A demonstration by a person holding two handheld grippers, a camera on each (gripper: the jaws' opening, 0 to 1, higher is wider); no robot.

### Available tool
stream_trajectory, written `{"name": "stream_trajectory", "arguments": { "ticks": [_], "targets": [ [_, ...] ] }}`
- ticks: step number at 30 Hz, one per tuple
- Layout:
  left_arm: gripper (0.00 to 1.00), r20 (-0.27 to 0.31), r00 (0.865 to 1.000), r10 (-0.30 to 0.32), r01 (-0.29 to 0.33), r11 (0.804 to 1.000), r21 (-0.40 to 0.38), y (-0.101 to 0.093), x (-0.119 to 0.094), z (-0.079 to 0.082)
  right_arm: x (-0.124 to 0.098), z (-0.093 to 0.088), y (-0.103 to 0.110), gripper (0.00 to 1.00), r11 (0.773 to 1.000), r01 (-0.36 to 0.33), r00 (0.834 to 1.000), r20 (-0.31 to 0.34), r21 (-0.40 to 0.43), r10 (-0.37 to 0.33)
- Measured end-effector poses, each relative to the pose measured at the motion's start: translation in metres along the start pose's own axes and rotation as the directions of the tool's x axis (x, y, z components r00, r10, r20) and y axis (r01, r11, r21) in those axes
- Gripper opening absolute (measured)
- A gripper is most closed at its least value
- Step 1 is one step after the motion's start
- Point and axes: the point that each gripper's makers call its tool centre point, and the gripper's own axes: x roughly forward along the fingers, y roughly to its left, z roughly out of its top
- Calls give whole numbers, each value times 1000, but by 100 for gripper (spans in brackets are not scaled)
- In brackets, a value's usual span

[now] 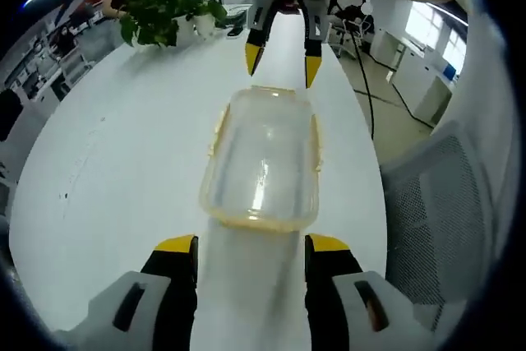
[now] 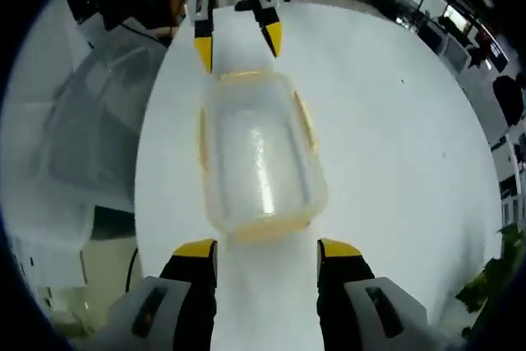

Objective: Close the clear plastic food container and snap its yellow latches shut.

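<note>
A clear plastic container (image 1: 261, 162) with its lid on lies lengthwise on a white table (image 1: 115, 170), and everything here is placed relative to it. In the left gripper view, the left gripper (image 1: 251, 246) sits at the container's near end, its two yellow-tipped jaws spread wide to either side of that end and not touching it. Beyond the container's far end, the right gripper (image 1: 284, 62) points back toward it, its jaws also spread, tips just short of the lid's rim. Yellow latches (image 1: 316, 139) run along the container's long sides; it is hard to tell whether they are snapped down. Past the far end and off to the view's left stands a leafy green plant (image 1: 164, 7) in a white pot. Beside the container on the view's right, off the table's edge, is a grey mesh chair (image 1: 436, 195). In the right gripper view the same container (image 2: 256, 158) is seen from the opposite end: the right gripper (image 2: 267, 248) has its jaws apart flanking the near end, the left gripper (image 2: 238, 45) faces it from the far end with jaws apart, and a yellow latch (image 2: 304, 121) shows along one long side. No brand, label or writing can be read on the container or grippers.
</note>
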Motion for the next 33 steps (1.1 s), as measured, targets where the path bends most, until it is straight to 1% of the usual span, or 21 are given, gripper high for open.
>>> {"name": "stream_trajectory", "arguments": {
  "ticks": [3,4,6,8,9,11,13,14,15,16,17,18,19,20,22,24,25,28,29,31,33],
  "targets": [
    [54,34,999,0,4,991,-132,-2,-3,8,-4,4,-7,43,988,43,999,6,147,-45],
    [53,41,999,26,-19,987,-162,2,-3,10,-5,6,-8,42,981,51,998,13,186,-54],
    [52,27,998,59,-51,972,-229,6,-5,10,-6,12,-9,42,951,70,996,24,303,-81],
    [50,35,996,81,-65,940,-335,7,-4,13,-5,17,-6,38,927,60,996,34,371,-78],
    [50,50,996,77,-54,932,-359,5,-3,15,-4,17,-6,38,916,65,996,29,395,-84],
    [49,29,994,107,-85,904,-418,6,-1,13,-1,17,-5,37,894,78,995,16,441,-94],
    [47,50,986,162,-121,880,-460,11,-1,17,0,14,-5,35,872,97,994,-6,479,-108],
    [46,34,989,146,-113,874,-473,7,1,15,0,15,-8,33,864,114,992,-1,490,-130],
    [44,23,987,157,-125,859,-497,7,1,13,1,18,-7,33,854,104,991,17,510,-131],
    [42,14,984,176,-139,823,-551,9,0,10,3,18,-7,33,826,100,990,24,555,-136],
    [42,34,986,164,-116,813,-571,6,1,13,4,16,-8,34,819,112,989,13,563,-145],
    [42,27,983,180,-124,772,-624,6,-2,10,5,13,-9,34,822,125,988,6,556,-154],
    [42,39,981,191,-123,759,-639,6,-3,12,6,12,-9,33,815,129,987,3,565,-158],
    [42,45,981,186,-114,756,-645,3,-3,13,7,10,-10,33,798,133,987,-3,587,-163],
    [42,36,980,195,-117,716,-688,2,-2,11,9,11,-12,34,753,128,983,15,645,-181],
    [42,42,984,173,-90,684,-724,-3,2,11,10,9,-14,34,741,134,982,11,658,-187],
    [41,41,983,178,-92,677,-730,-3,4,11,10,10,-16,34,721,134,979,23,680,-203],
    [41,41,981,191,-94,645,-758,-1,9,11,14,13,-16,34,627,72,977,73,775,-201],
    [40,42,982,186,-87,634,-768,-2,11,11,15,11,-16,34,638,75,977,71,767,-201],
    [40,53,982,183,-70,604,-794,-3,17,12,20,8,-11,33,617,66,981,62,784,-185],
    [38,56,984,171,-60,603,-795,-6,22,13,22,12,-10,32,552,18,978,101,833,-184]
  ]
}}
